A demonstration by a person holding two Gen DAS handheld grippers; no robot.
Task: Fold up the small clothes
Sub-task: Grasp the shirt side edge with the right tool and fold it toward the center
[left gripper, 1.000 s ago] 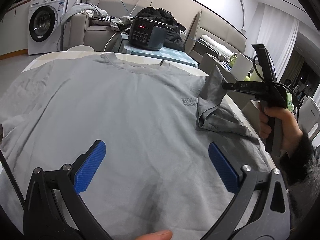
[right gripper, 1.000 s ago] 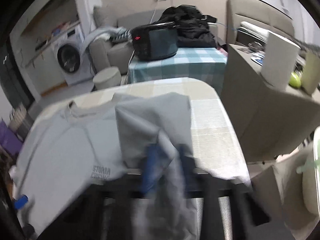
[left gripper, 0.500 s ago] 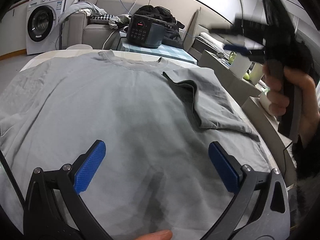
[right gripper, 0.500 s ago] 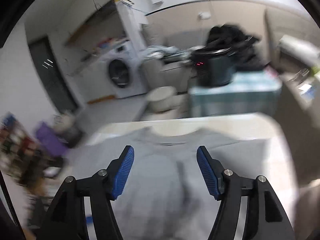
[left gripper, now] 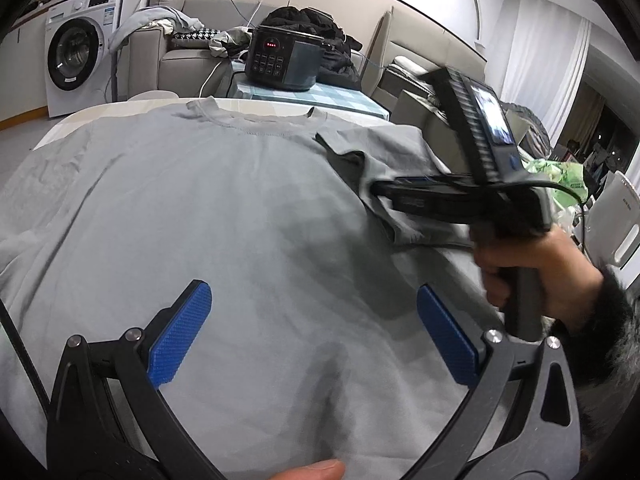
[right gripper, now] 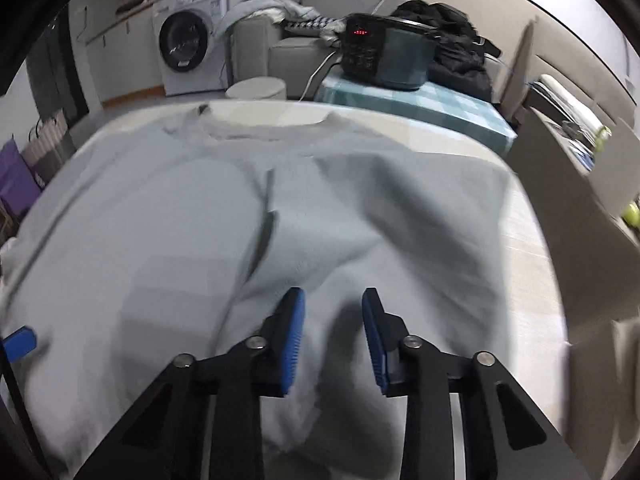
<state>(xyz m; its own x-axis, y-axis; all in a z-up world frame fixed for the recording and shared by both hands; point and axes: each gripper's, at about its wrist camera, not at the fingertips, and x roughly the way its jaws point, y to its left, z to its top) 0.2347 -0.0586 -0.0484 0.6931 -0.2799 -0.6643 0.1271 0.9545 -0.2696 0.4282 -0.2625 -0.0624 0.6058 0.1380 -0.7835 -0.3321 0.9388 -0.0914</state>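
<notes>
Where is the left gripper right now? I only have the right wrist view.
Observer: The left gripper hangs over the lower front of the grey T-shirt, fingers wide apart, nothing between them.
Operator: Is the sleeve on the right side folded in?
Observer: Yes. The left wrist view shows the folded sleeve lying over the shirt's chest, with the right gripper reaching over its edge. I cannot tell if they touch.
Operator: And the other sleeve?
Observer: The left sleeve lies spread out flat, not yet folded.
</notes>
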